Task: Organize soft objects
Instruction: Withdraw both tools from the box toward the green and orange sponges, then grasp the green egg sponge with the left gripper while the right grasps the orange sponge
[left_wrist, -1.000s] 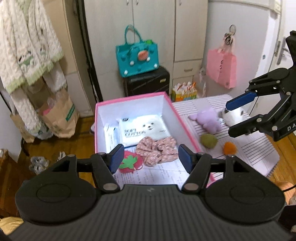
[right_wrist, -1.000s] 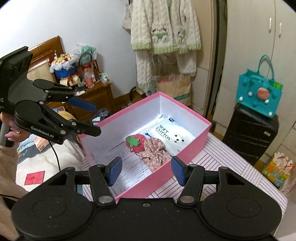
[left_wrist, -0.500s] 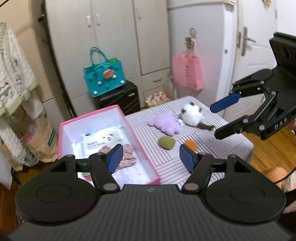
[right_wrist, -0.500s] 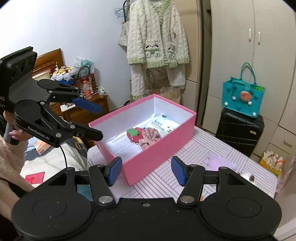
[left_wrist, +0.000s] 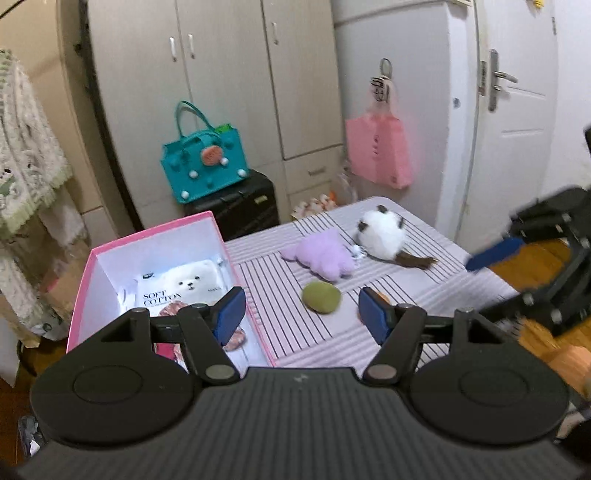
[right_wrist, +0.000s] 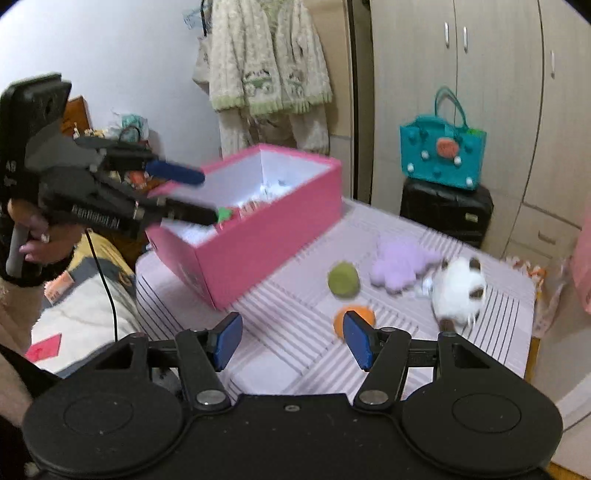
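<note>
Currently my left gripper (left_wrist: 301, 311) has jaws apart, nothing between, above striped surface (left_wrist: 295, 336) by pink box (left_wrist: 155, 236). Right gripper (right_wrist: 291, 338) also jaws apart, empty. Box holds cotton pack (left_wrist: 184, 286), floral scrunchie (left_wrist: 173, 308). On surface beside box: green ball (left_wrist: 321, 297), purple plush (left_wrist: 321, 256), white furry toy (left_wrist: 382, 236) touching purple one, orange ball (right_wrist: 356, 317) partly behind right jaw.
</note>
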